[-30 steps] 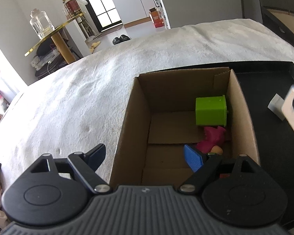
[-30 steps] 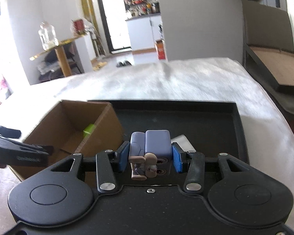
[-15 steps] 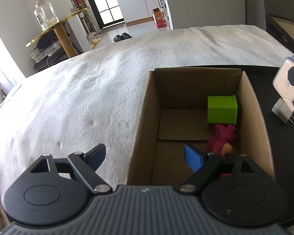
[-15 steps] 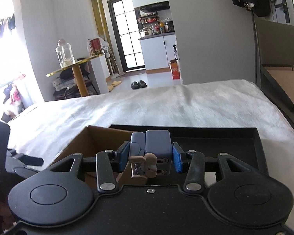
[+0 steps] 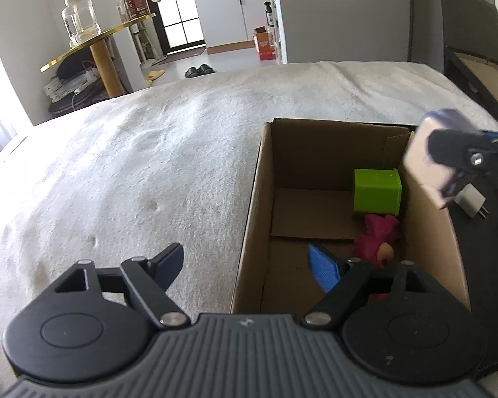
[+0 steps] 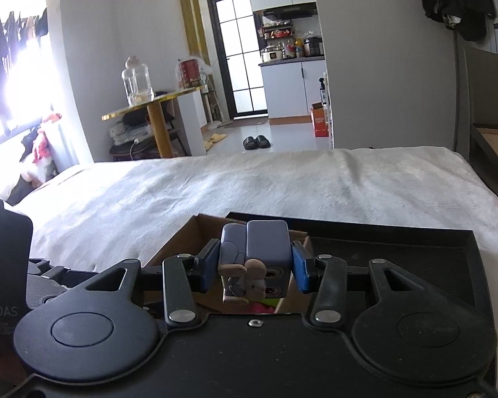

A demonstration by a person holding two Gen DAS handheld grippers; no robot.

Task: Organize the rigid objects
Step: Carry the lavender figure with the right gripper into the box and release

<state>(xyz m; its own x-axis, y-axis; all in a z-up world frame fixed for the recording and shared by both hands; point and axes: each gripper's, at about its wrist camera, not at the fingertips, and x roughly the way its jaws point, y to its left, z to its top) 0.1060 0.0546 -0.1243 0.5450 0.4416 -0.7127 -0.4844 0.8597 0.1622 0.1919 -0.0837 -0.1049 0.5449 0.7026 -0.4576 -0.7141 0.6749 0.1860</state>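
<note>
An open cardboard box (image 5: 335, 142) stands on the white bed cover and holds a green cube (image 5: 376, 195) and a pink toy (image 5: 376, 243). My left gripper (image 5: 245, 265) straddles the box's near left wall; its jaws are closing, but the pads do not press on the wall. My right gripper (image 6: 254, 265) is shut on a lilac blocky toy figure (image 6: 265, 245). It hangs over the box's right wall (image 6: 179, 248). From the left wrist view that gripper (image 5: 461, 162) and the figure (image 5: 421, 162) show at the right edge.
A black tray (image 6: 415, 248) lies right of the box with a white plug adapter (image 5: 471, 199) on it. The white bed cover (image 5: 132, 172) spreads left and behind. Beyond the bed stand a gold-rimmed table (image 6: 156, 102) with a glass jar and a kitchen doorway.
The right gripper has carried the lilac figure up and left, from above the tray to the box's right wall. The left gripper has slid left along the box and its jaws have narrowed a little.
</note>
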